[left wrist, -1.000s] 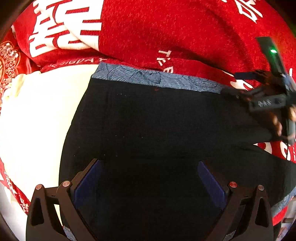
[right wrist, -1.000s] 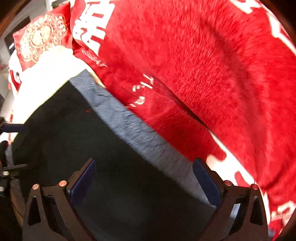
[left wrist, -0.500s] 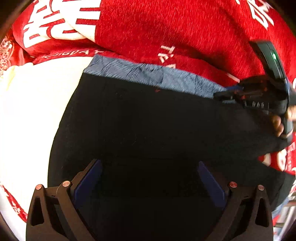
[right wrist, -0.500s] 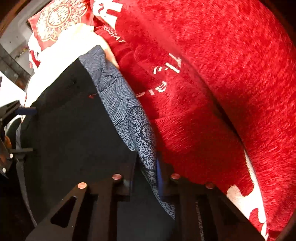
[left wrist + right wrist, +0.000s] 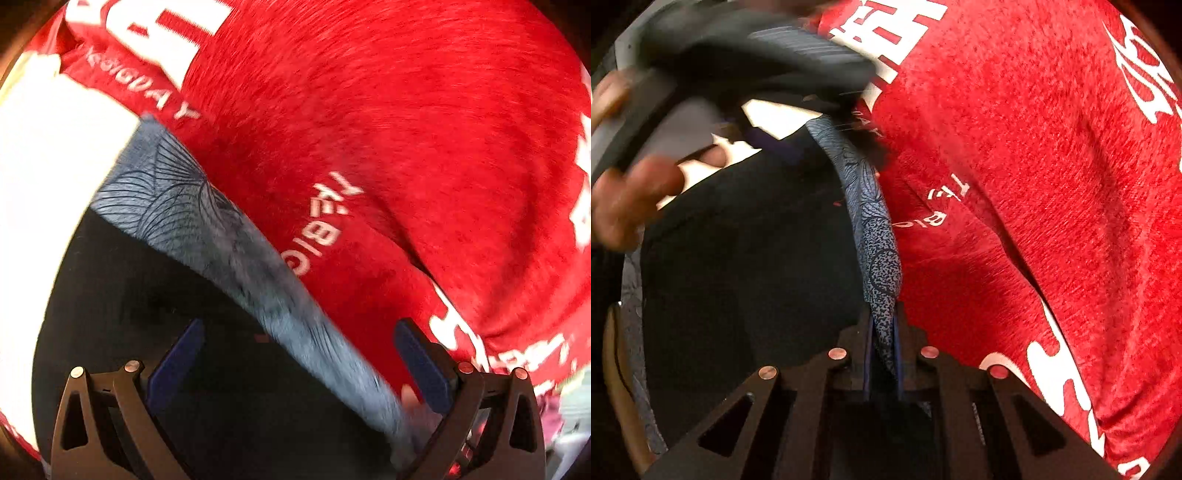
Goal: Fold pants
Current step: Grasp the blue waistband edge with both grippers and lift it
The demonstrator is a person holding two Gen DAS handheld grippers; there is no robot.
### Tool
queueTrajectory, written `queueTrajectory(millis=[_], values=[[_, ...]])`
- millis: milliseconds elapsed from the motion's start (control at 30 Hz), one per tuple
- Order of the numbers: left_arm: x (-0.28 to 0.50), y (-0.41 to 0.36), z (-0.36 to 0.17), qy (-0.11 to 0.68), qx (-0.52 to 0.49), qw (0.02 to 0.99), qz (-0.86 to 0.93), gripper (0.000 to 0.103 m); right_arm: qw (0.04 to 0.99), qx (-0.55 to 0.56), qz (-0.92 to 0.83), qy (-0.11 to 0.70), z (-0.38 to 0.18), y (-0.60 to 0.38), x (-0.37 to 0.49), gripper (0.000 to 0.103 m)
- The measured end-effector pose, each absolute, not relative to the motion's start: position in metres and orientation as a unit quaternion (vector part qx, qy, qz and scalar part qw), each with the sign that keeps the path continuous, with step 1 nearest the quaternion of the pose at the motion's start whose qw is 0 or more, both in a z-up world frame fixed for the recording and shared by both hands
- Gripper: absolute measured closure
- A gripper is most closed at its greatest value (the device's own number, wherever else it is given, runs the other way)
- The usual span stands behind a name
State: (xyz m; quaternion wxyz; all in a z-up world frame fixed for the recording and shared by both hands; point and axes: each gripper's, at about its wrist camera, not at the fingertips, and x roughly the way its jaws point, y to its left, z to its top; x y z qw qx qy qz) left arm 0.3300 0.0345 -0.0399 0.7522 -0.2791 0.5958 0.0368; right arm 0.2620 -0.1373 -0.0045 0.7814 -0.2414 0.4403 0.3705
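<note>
Black pants with a blue-grey patterned waistband lie on a red blanket. In the left wrist view my left gripper is open, its blue pads on either side of the waistband, just above the cloth. In the right wrist view my right gripper is shut on the waistband, with the black pants to its left. The left gripper and the hand holding it appear blurred at the upper left of that view.
The red blanket with white lettering fills the right and top of both views. A white sheet lies left of the pants.
The right gripper has stayed shut on the waistband it took hold of half a second ago. The left gripper has moved forward and right to the waistband, still open.
</note>
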Motion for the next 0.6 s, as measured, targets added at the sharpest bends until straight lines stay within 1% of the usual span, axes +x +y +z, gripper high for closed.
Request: queueTrajectory(millis=[33,67,100,133,167,233,267,300,333,433,467,500,533,567,600], values=[[0.333,0.033,-0.045,0.600,-0.272,0.751,0.056,0.000,0.783,-0.240,0.369,0.439,-0.004,-0.137,0.259,0.093],[0.335,0.035,-0.052,0.604,-0.265,0.748,0.080,0.008,0.786,-0.238,0.366,0.438,-0.004,-0.138,0.256,0.093],[0.335,0.038,-0.061,0.612,-0.265,0.739,0.097,0.018,0.787,-0.239,0.364,0.437,-0.004,-0.137,0.254,0.093],[0.335,0.039,-0.066,0.618,-0.265,0.733,0.099,0.046,0.788,-0.242,0.361,0.436,-0.006,-0.134,0.254,0.093],[0.334,0.040,-0.070,0.626,-0.272,0.725,0.090,0.066,0.789,-0.242,0.359,0.436,-0.006,-0.133,0.253,0.093],[0.326,0.044,-0.068,0.617,-0.294,0.726,0.072,0.072,0.790,-0.242,0.356,0.435,-0.006,-0.133,0.251,0.093],[0.322,0.045,-0.064,0.607,-0.298,0.734,0.068,0.080,0.791,-0.242,0.355,0.436,-0.005,-0.133,0.251,0.093],[0.318,0.045,-0.059,0.601,-0.295,0.740,0.065,0.081,0.791,-0.242,0.354,0.436,-0.005,-0.133,0.251,0.093],[0.314,0.046,-0.059,0.596,-0.290,0.746,0.063,0.084,0.792,-0.243,0.353,0.435,-0.004,-0.133,0.251,0.093],[0.307,0.043,-0.051,0.582,-0.272,0.764,0.063,0.089,0.792,-0.248,0.350,0.435,-0.004,-0.133,0.251,0.093],[0.304,0.040,-0.049,0.578,-0.262,0.770,0.065,0.089,0.791,-0.252,0.349,0.435,-0.004,-0.133,0.252,0.089],[0.304,0.042,-0.047,0.575,-0.258,0.774,0.065,0.090,0.790,-0.252,0.350,0.436,-0.003,-0.133,0.252,0.088],[0.303,0.044,-0.046,0.571,-0.252,0.778,0.066,0.090,0.788,-0.253,0.352,0.438,-0.004,-0.132,0.255,0.079],[0.300,0.044,-0.046,0.568,-0.247,0.782,0.067,0.090,0.781,-0.250,0.360,0.444,-0.005,-0.130,0.259,0.061],[0.301,0.043,-0.048,0.567,-0.243,0.784,0.067,0.090,0.775,-0.245,0.370,0.450,-0.003,-0.128,0.260,0.051]])
